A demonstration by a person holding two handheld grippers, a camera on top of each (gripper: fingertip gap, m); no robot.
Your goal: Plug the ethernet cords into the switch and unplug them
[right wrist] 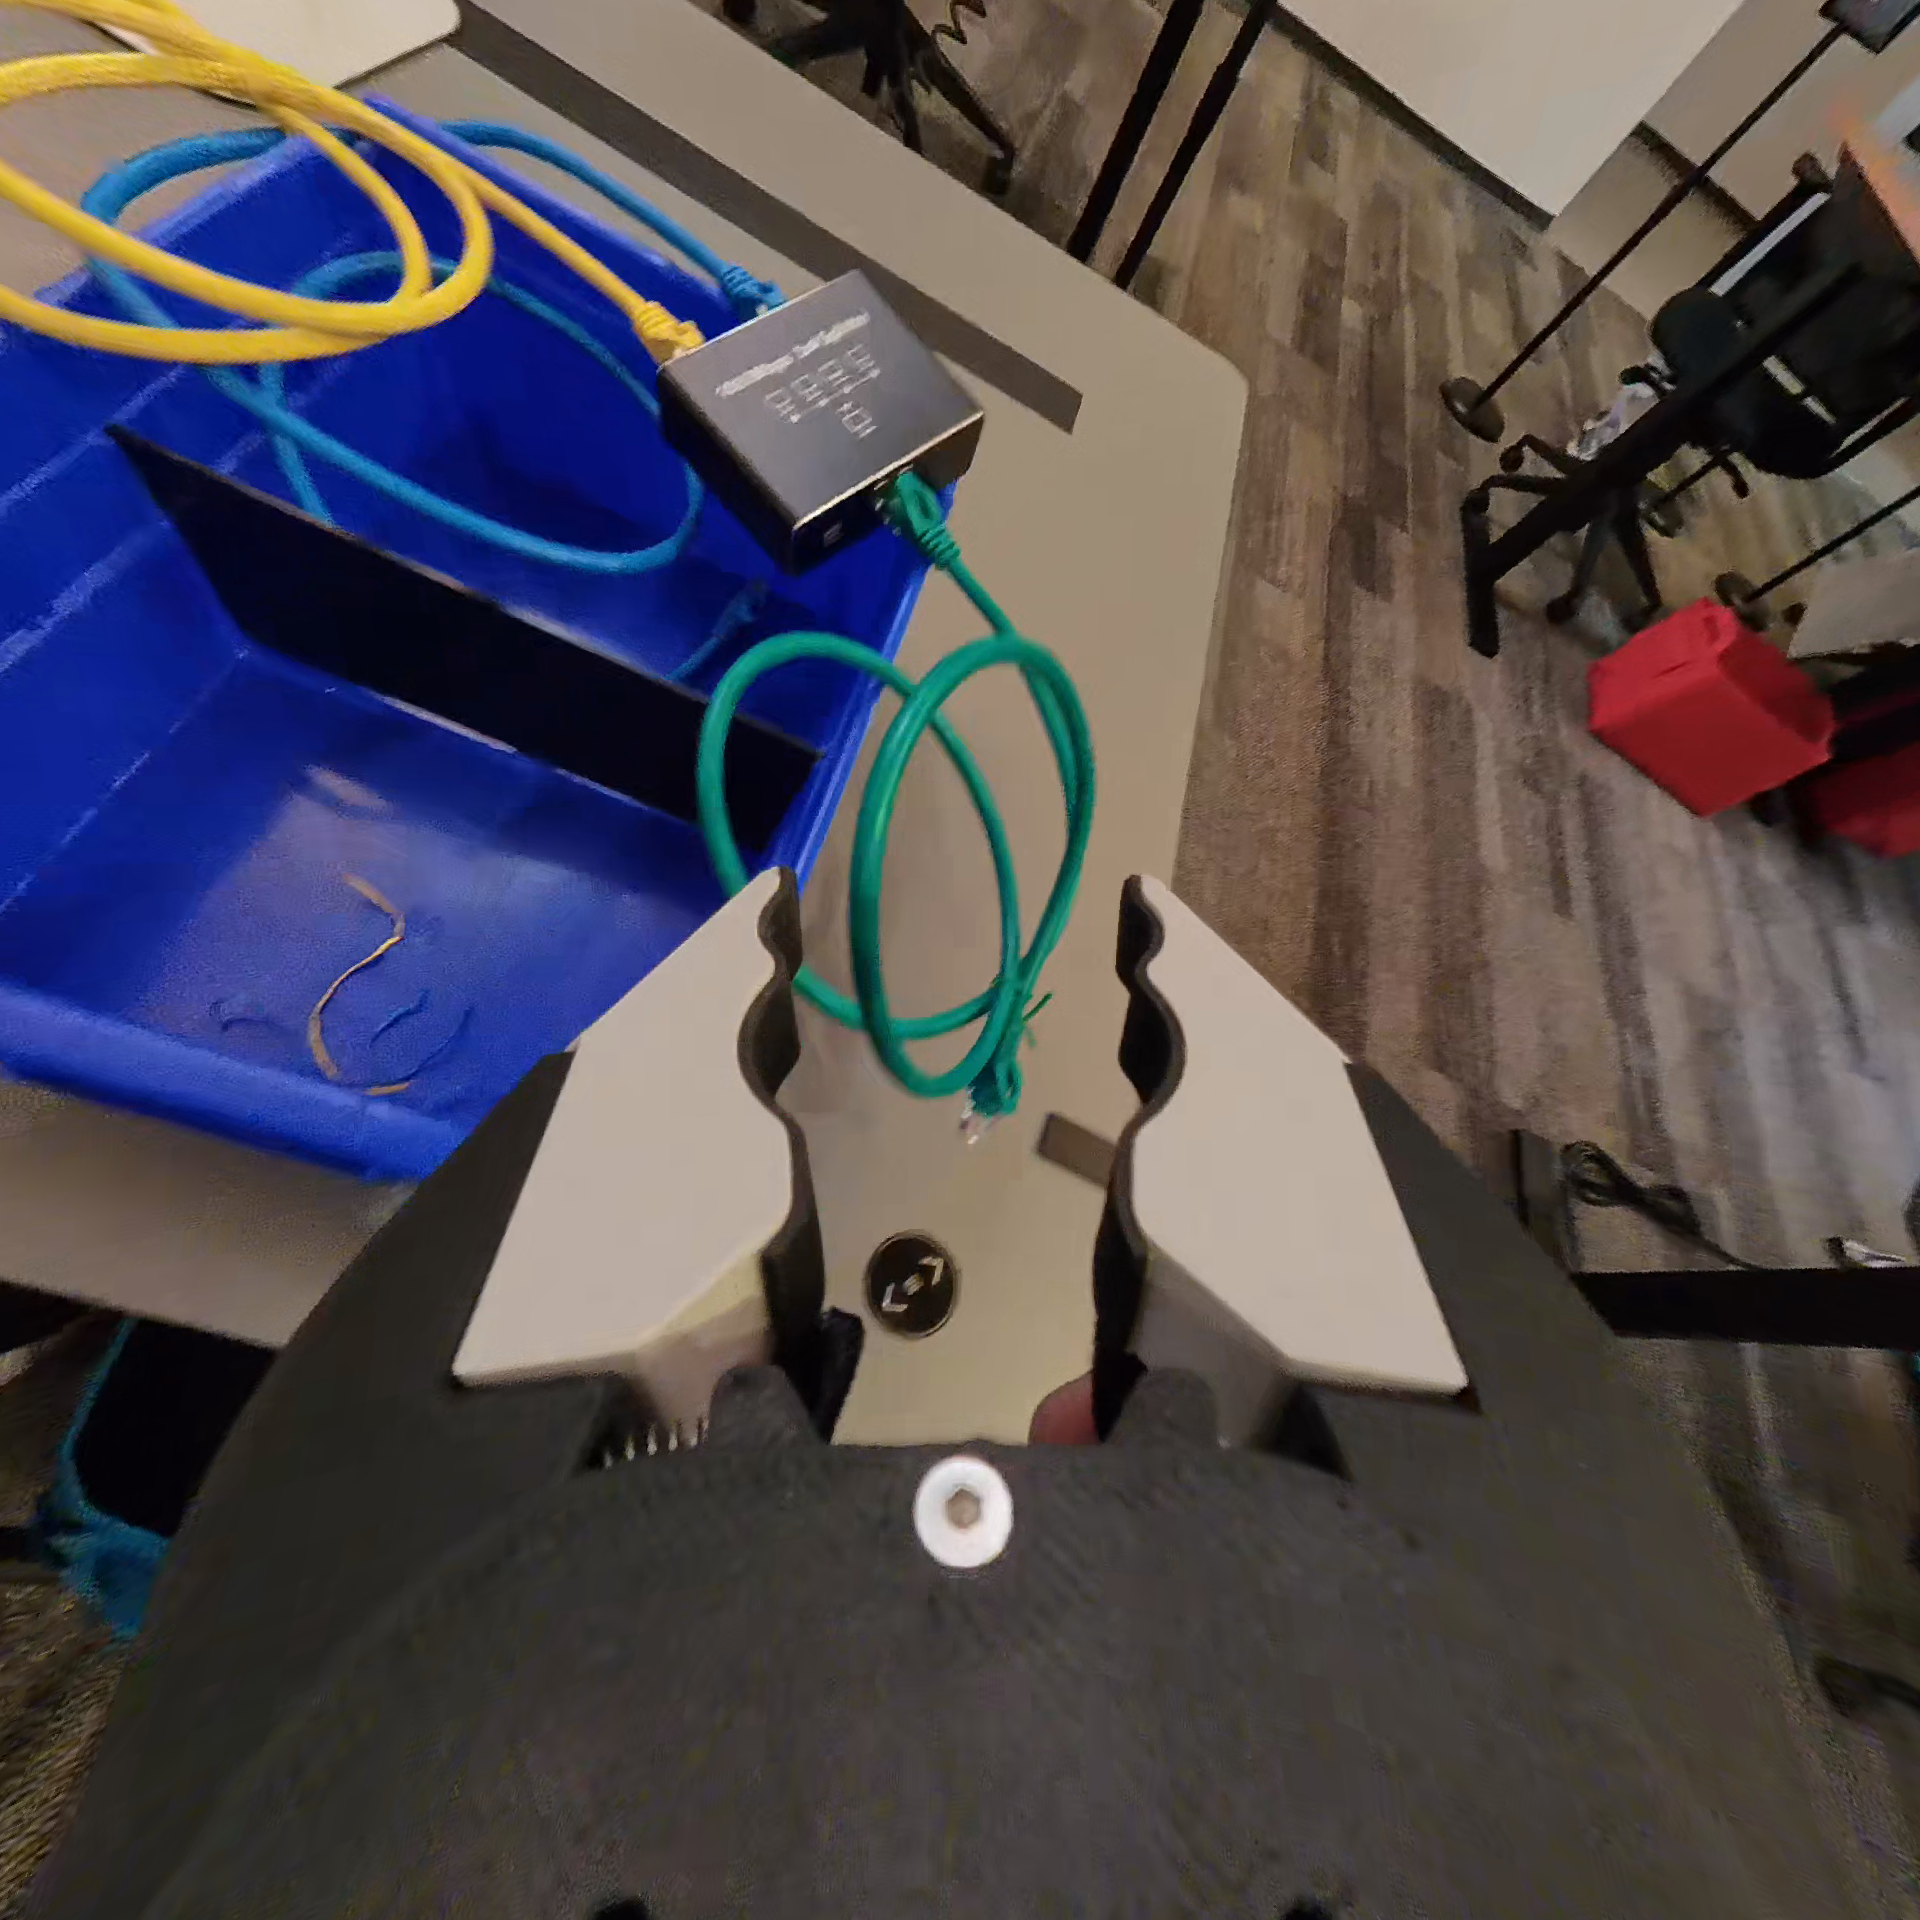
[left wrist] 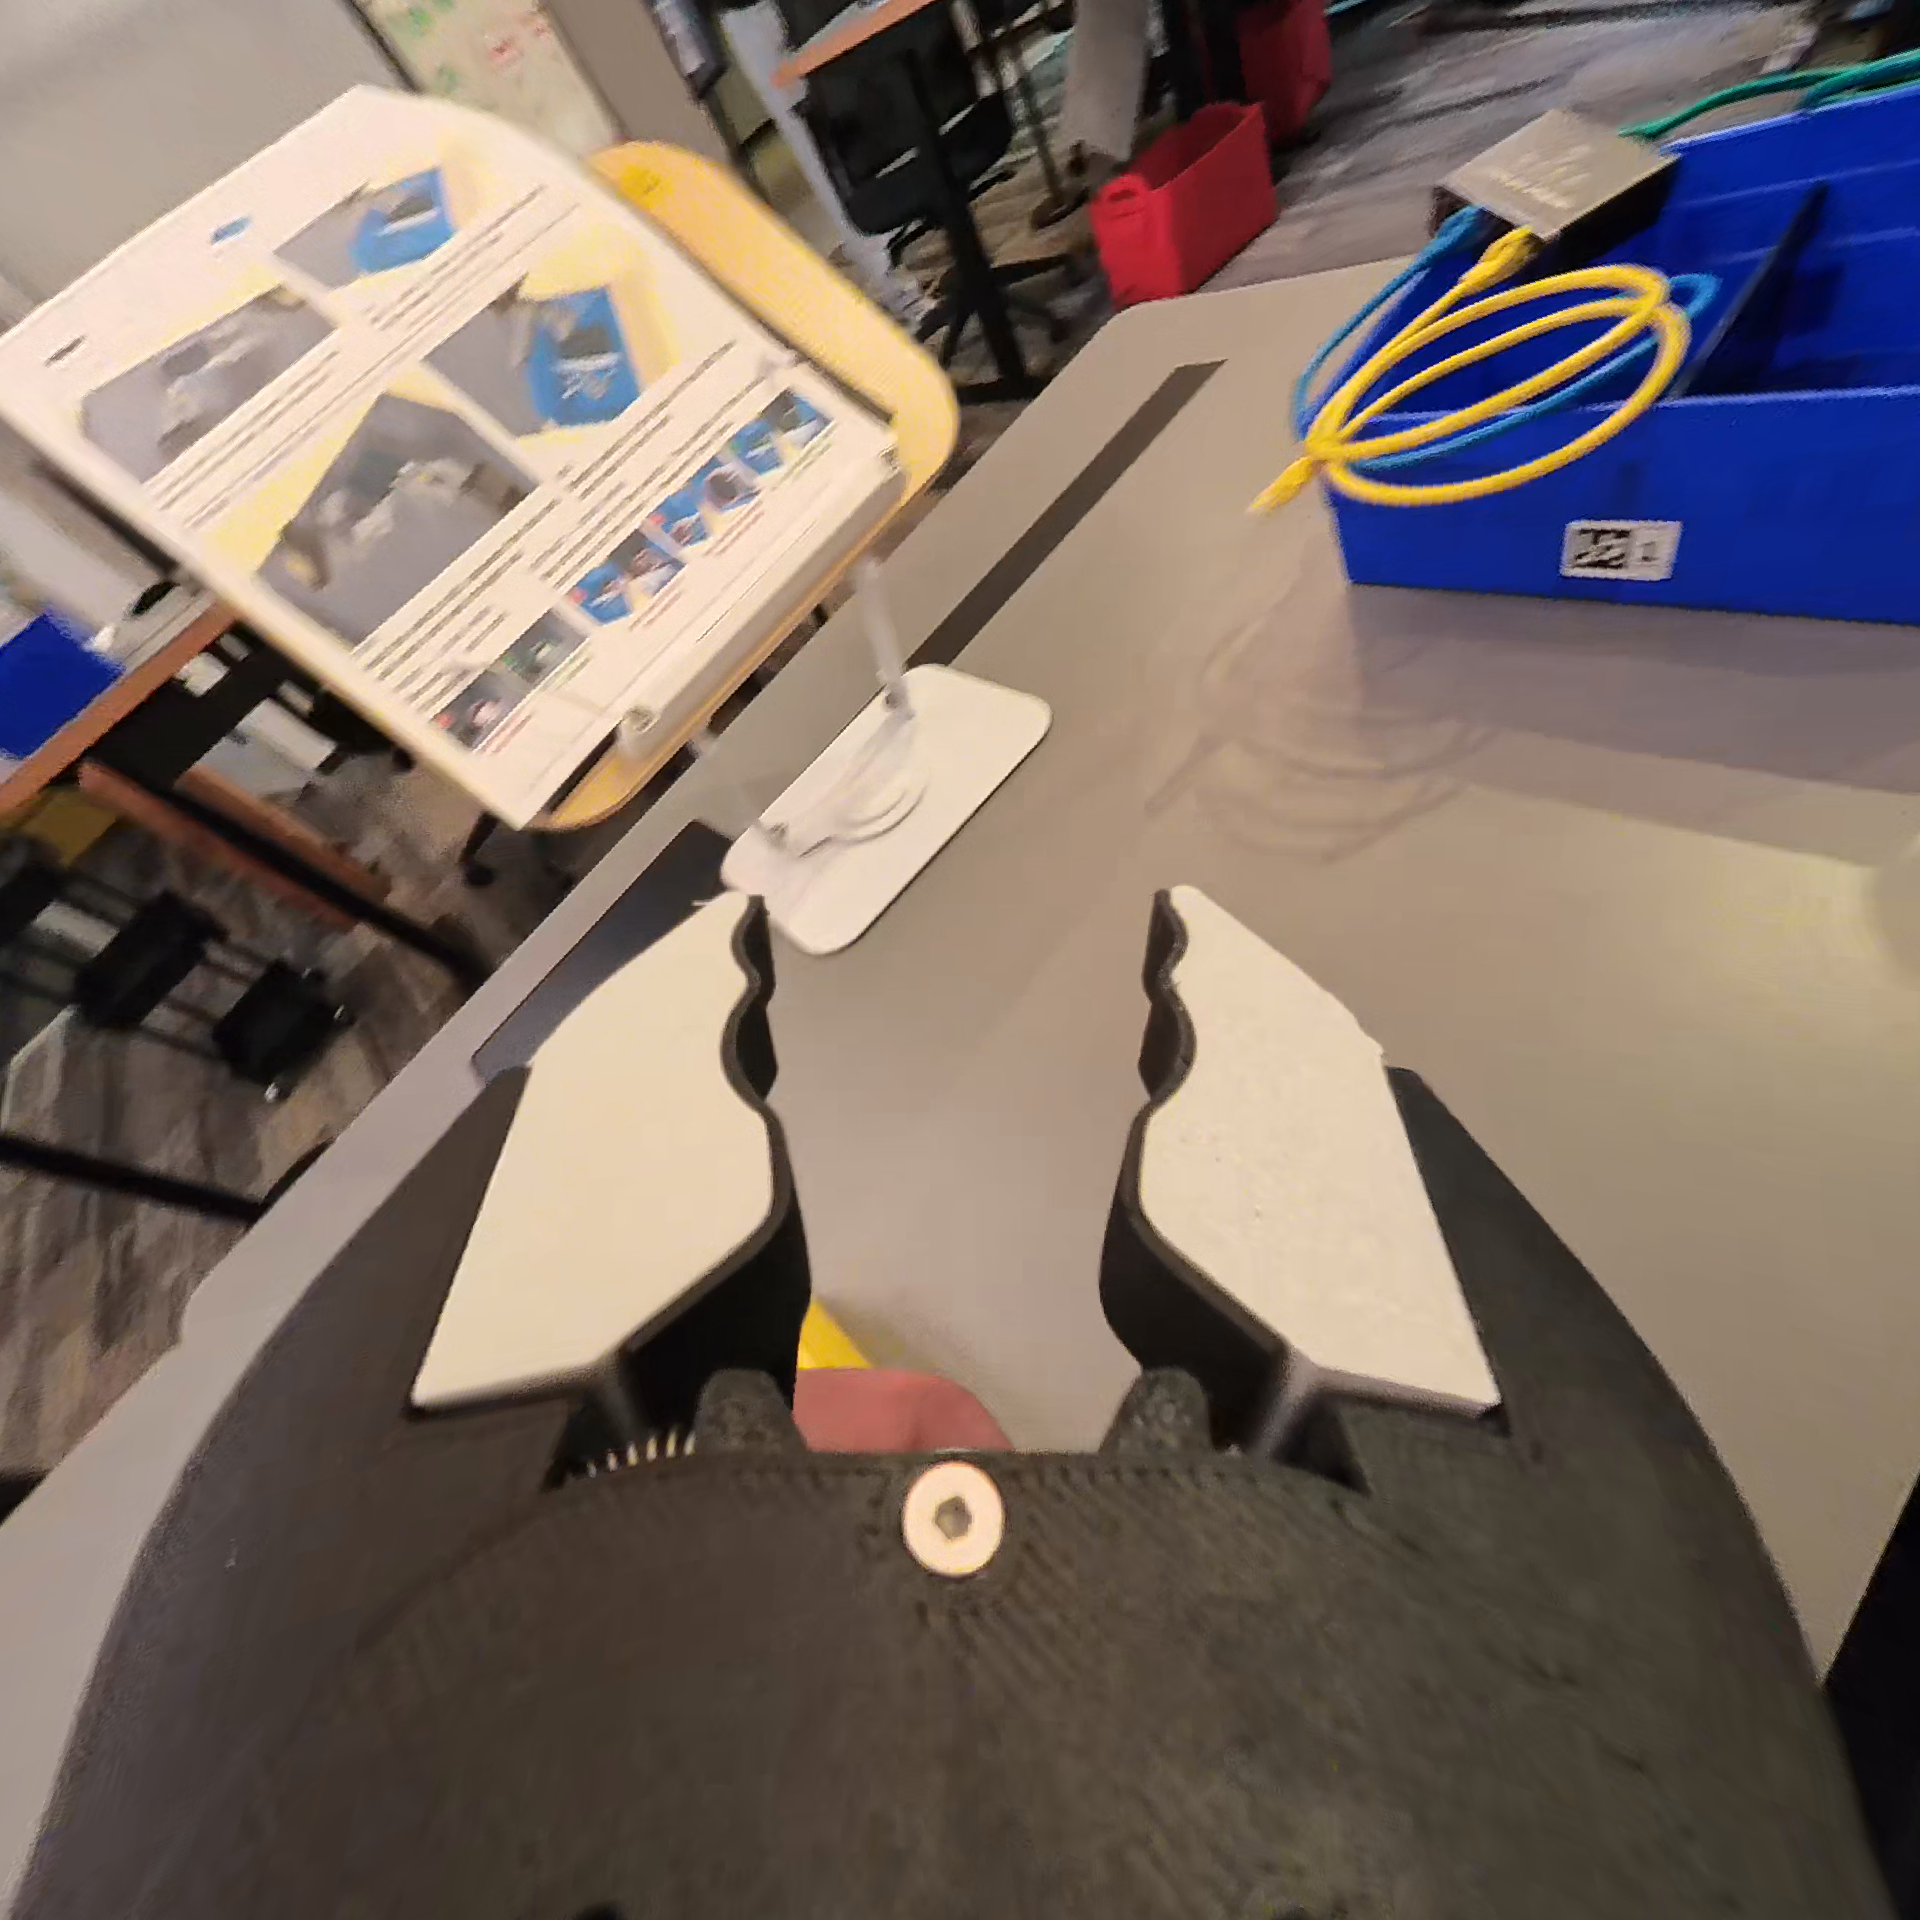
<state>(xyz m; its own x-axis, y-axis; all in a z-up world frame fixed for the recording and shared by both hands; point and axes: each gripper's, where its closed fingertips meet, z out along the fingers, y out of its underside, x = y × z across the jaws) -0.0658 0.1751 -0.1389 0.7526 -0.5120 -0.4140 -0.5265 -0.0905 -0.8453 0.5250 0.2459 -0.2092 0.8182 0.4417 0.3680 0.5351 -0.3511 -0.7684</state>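
A small dark grey switch (right wrist: 821, 416) rests on the far corner rim of a blue bin (right wrist: 312, 935). A yellow cord (right wrist: 416, 208) and a blue cord (right wrist: 488, 499) are plugged into its far side, and a green cord (right wrist: 883, 831) into its near side. The green cord's coil hangs over the bin's edge onto the table, with its free plug (right wrist: 992, 1096) lying loose. My right gripper (right wrist: 956, 904) is open and empty, just short of that coil. My left gripper (left wrist: 961, 914) is open and empty above the bare table, far from the switch (left wrist: 1558, 171), the yellow cord (left wrist: 1496, 384) and the bin (left wrist: 1714, 499).
A white stand (left wrist: 894, 790) holding an instruction sheet (left wrist: 436, 447) sits at the grey table's (left wrist: 1351, 935) left edge. A black divider (right wrist: 468, 634) splits the bin, with rubber bands (right wrist: 353, 987) in the near compartment. A round black button (right wrist: 912, 1283) is set in the table. Red bins (right wrist: 1714, 717) stand on the floor. Left tips to right tips: about 60 cm. The small dark grey switch (right wrist: 821, 416) is about 20 cm from my right fingertips and 50 cm from my left. It turns up in the left wrist view (left wrist: 1584, 164) as well.
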